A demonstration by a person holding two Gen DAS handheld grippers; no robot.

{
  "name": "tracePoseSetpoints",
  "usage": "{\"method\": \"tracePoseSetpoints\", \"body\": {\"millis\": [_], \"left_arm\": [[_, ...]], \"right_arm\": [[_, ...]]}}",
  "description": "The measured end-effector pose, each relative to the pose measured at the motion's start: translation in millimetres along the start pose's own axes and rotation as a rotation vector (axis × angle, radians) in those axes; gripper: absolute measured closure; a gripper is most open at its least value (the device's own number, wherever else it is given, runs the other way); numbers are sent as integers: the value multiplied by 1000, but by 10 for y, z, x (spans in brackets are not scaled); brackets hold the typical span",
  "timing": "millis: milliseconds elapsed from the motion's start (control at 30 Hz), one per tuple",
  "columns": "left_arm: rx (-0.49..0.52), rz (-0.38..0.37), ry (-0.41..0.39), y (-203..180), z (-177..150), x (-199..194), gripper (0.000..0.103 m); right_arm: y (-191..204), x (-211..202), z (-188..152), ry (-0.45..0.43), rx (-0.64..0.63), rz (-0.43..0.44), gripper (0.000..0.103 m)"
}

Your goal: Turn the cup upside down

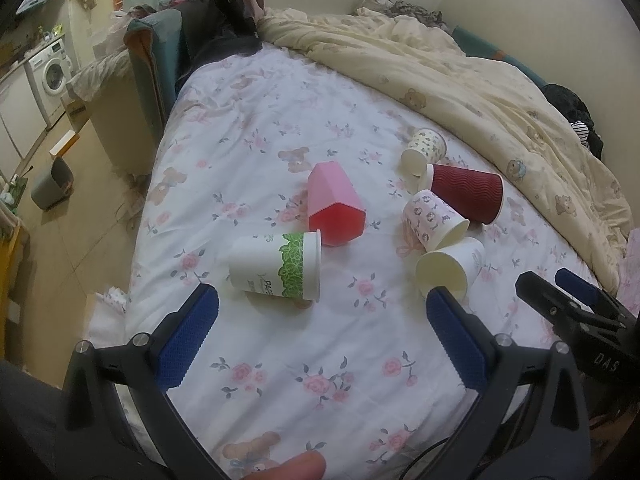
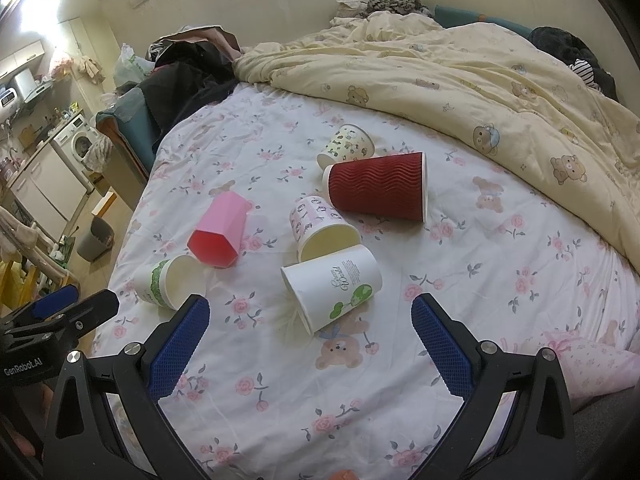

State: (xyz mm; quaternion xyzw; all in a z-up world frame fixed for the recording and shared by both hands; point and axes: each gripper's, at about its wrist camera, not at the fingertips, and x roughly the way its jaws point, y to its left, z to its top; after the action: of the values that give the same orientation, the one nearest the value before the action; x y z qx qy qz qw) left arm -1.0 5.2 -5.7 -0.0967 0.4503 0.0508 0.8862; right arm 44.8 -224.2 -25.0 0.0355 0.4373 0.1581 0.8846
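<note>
Nothing is flipped yet: all six cups lie on their sides on the bed (image 1: 260,360). Your left gripper (image 1: 320,320) has released, empty jaws, the green-banded cup (image 1: 276,266) at its 11 o'clock. Your right gripper (image 2: 310,330) gapes too, the white cup (image 2: 332,290) near its 12 o'clock.

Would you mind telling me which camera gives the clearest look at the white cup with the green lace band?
The left wrist view: the green-banded cup lies on its side in full profile, band and print visible. In the right wrist view the same cup sits low at the left, mostly mouth-on, its lower edge behind the right claw.
</note>
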Motion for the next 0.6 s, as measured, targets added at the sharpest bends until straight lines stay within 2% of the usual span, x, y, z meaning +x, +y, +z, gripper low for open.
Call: {"method": "tracePoseSetpoints", "body": {"millis": [600], "left_arm": [[-3, 2, -3, 25, 2, -9, 1]], "right_arm": [[-10, 6, 1, 5, 6, 0, 0]]}}
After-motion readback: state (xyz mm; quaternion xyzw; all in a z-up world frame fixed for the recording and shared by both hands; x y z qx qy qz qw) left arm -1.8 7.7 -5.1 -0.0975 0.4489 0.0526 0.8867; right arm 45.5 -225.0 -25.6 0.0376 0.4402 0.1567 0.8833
